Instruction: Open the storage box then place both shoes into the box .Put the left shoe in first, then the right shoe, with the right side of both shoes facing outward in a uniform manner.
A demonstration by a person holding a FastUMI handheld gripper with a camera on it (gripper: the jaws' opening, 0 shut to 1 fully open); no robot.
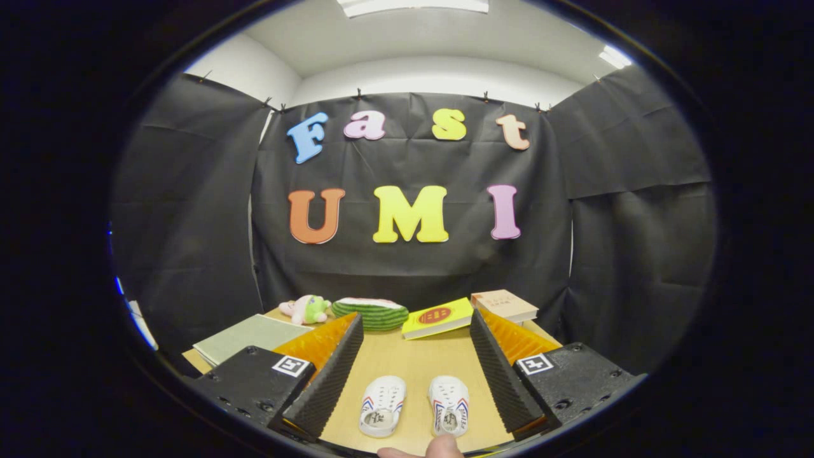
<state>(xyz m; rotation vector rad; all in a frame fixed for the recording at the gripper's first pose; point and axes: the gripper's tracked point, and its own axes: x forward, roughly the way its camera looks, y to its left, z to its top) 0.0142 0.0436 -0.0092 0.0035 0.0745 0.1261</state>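
Note:
Two small white shoes with red and blue side stripes stand side by side on the wooden table, toes pointing away from me. The left shoe and the right shoe both lie between my fingers, low and near the table's front edge. My gripper is open wide, with its left finger and right finger held above the table on either side of the pair, touching neither. No storage box can be made out.
Beyond the fingers lie a yellow book, a brown book, a watermelon-slice plush, a pink and green soft toy and a grey-green pad. A fingertip shows just before the right shoe.

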